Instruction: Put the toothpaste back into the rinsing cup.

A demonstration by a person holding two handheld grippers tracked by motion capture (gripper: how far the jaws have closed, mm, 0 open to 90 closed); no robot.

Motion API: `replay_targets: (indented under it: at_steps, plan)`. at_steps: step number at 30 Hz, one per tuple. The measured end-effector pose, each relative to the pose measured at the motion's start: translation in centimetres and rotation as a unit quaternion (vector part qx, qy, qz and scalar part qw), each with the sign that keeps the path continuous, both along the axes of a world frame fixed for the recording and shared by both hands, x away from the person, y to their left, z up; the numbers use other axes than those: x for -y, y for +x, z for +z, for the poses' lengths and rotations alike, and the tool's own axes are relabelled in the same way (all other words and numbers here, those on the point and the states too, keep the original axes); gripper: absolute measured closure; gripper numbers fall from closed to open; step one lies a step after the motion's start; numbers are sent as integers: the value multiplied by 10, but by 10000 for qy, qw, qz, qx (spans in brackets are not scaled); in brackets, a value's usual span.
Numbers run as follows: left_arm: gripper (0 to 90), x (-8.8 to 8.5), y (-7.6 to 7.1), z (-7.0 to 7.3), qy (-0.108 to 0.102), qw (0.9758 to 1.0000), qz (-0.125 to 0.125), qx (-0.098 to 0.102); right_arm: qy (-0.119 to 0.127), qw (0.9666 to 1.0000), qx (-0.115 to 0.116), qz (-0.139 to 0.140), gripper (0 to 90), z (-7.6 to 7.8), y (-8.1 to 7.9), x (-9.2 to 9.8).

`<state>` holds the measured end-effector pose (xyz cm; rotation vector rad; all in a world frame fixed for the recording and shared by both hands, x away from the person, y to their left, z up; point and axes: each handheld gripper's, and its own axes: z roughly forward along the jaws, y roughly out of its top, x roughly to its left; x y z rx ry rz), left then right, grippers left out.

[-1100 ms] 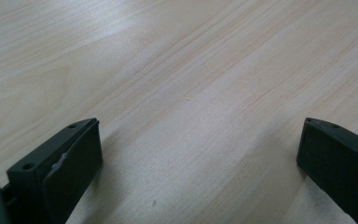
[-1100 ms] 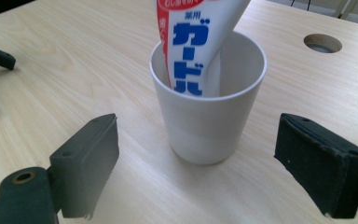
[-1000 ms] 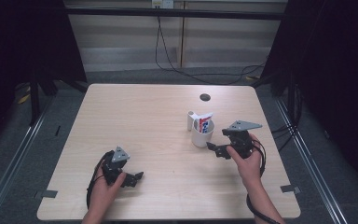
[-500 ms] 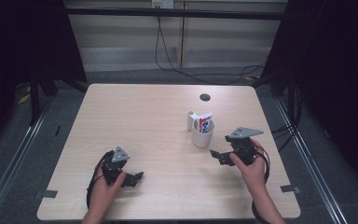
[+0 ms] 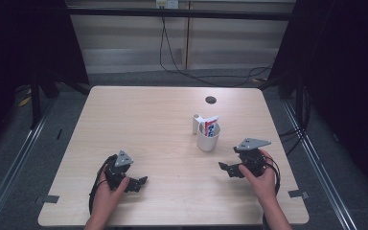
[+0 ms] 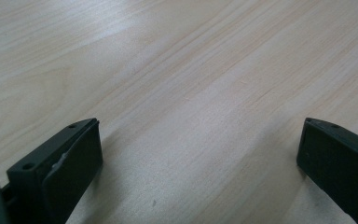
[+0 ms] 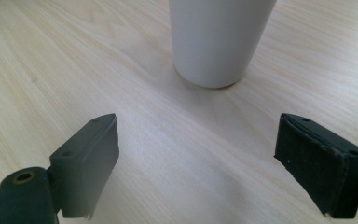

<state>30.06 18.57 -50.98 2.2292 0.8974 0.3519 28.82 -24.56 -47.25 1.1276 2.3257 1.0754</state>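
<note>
The right claw [image 5: 226, 168], jaws wide apart and empty, is drawing back from the cup [image 5: 208, 138]. The high view is showing a tube [image 5: 211, 126] inside the cup; the left claw [image 5: 143, 181] is resting open on the desk [image 5: 148, 120].

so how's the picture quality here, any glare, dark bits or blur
High view: the table is evenly lit, the surroundings fall nearly black, and the cup looks soft. Left gripper view: a pale sheen on the wood at top left. Right gripper view: the cup casts a faint shadow toward the open tongs.
</note>
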Motion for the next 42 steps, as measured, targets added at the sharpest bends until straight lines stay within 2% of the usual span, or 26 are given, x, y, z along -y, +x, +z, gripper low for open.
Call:
replay_targets:
  at_steps: [10,16,22,28,36,42]
  plan:
    - [0,0,0,0,1,10000,1,1,-98,9999,-53,-52,131,-12,-7,7]
    - [0,0,0,0,0,10000,2,1,-148,9997,-160,-112,131,-20,-12,13]
    - [0,0,0,0,-1,10000,2,1,-239,9996,-137,-113,131,-24,-18,17]
    - [0,0,0,0,0,10000,2,2,-206,9996,-161,-132,131,-29,-23,21]
    - [0,0,0,0,1,10000,1,2,-280,9993,-182,-140,130,-36,-28,24]
    - [0,0,0,0,1,10000,1,2,-211,9995,-175,-165,130,-38,-29,25]
